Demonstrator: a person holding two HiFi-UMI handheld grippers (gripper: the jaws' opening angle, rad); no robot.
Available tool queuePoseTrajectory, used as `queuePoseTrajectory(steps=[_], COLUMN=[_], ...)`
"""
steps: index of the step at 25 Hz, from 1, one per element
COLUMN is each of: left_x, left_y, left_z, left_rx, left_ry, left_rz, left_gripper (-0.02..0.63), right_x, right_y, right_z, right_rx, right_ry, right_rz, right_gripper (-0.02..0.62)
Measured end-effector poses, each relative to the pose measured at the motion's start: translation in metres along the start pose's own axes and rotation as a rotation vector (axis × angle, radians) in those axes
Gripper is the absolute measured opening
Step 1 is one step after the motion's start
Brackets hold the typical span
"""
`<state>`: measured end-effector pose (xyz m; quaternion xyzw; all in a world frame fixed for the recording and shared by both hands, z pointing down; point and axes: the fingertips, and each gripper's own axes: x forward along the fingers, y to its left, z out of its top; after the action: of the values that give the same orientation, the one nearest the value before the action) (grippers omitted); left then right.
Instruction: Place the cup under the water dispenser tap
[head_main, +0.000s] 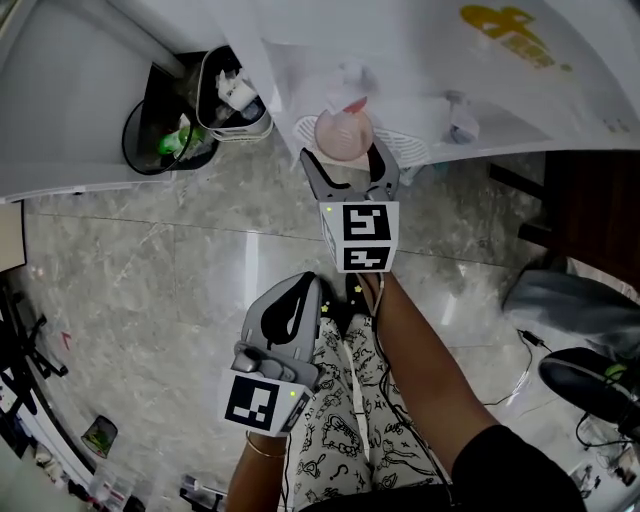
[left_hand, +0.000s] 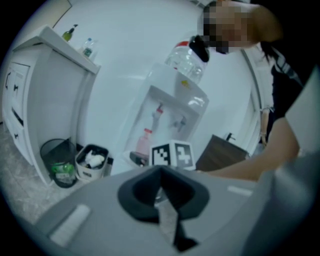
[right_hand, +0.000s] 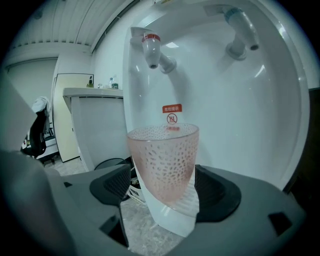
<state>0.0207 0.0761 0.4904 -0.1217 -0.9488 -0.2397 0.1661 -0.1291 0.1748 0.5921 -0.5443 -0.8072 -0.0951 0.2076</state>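
Presently listing, left to right:

- Black mesh bin (head_main: 160, 135) and white bin (head_main: 235, 100): standing side by side on the floor to the left of the water dispenser (right_hand: 235, 130). They are playing no part in the task.
- Left gripper (head_main: 303, 290): hanging low beside the person's leg, well apart from the dispenser. Its jaws are lying pressed together with nothing between them, and it is the farther of the two from the work.
- Right gripper (head_main: 347, 165): reaching forward into the dispenser's recess, jaws pinching the cup by its lower sides, one pad on each flank. This is the hand doing the placing.
- Cup (right_hand: 162, 155): pink, dimpled and translucent, standing upright with its mouth facing up and its long axis vertical. It is sitting straight ahead between the jaws, at or just above the white drip tray (head_main: 415, 150). Whether its base is resting on the tray is not showing.
- Red tap (right_hand: 152, 47): hanging above the cup, slightly to the left of the rim's middle.
- Blue tap (right_hand: 240, 27): hanging further right, well off the cup's line.

Judgement: the cup is lying nearly beneath the red tap, so the coming move is likely turning on a small leftward alignment before release.
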Motion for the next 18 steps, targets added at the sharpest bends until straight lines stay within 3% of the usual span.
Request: queuePoseTrajectory(steps=[6, 12, 13, 15, 18], left_x=[-0.016, -0.040, -0.046, -0.059, -0.069], left_y=[-0.004, -0.014, -0.019, -0.031, -0.055], left_z=[0.010, 0.070, 0.082, 0.103, 0.133], left_rx=[-0.017, -0.009, -0.011, 0.004, 0.039], left_ry=[-0.028, -0.080, -0.090, -0.099, -0.108], left_rz=[0.042, 0.108, 0.112, 0.111, 0.088], left_gripper=[-0.006, -0.006, -0.006, -0.006, -0.006], right_x=[-0.048, -0.141, -0.159, -0.195, -0.233], right_y=[-0.007, 0.022, 0.024, 0.023, 0.017], right_z=[-0.008, 0.033, 0.046, 0.077, 0.128], right_rx=[0.106, 0.210, 0.208, 0.203, 0.162], right_ry=[0.053, 0.076, 0.065, 0.025, -0.026], right_rz=[-0.040, 0.132, 0.141, 0.127, 0.146], right_gripper=[0.377, 0.368, 0.318, 0.040, 0.014])
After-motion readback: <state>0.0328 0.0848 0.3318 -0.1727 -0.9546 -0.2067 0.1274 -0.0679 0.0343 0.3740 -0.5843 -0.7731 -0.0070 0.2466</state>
